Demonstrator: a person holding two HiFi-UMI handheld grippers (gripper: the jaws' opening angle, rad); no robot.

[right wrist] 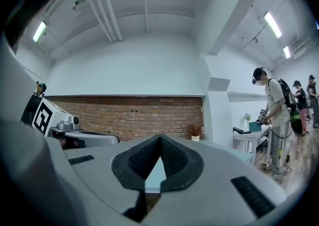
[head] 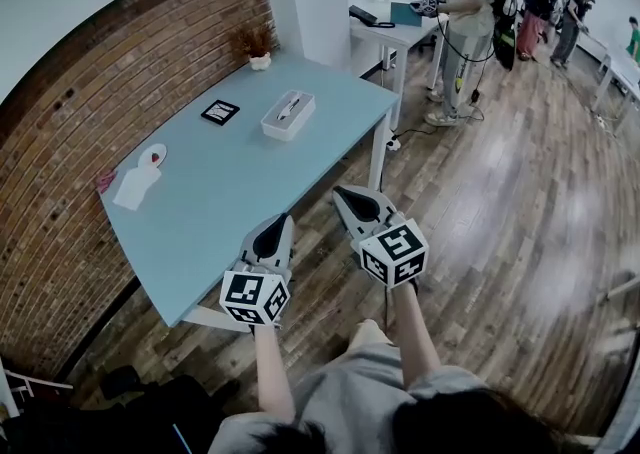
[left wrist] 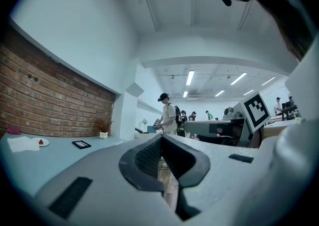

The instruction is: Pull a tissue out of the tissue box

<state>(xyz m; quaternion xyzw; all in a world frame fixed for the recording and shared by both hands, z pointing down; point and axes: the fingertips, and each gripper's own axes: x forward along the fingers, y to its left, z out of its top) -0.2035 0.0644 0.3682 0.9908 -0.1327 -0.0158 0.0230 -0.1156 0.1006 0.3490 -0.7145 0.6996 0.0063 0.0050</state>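
The left hand-held gripper [head: 285, 220] and right hand-held gripper [head: 342, 192] share a pale grey, tapering shell. Black ribbed pads [left wrist: 149, 158] sit in a dark recess, and each carries a white cube [head: 255, 297] printed with black square markers. The person wears a grey garment [head: 370, 392].

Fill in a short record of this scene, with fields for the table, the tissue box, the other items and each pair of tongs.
Table: light blue rectangular table beside a red brick wall
Tissue box: white rectangular tissue box on the table's far part, untouched
Other items: small black square frame beside the box; dried plant in a white pot at the far corner; white paper sheet and small white plate near the wall
Left tongs: shut, empty, at the table's near edge
Right tongs: shut, empty, over the wooden floor
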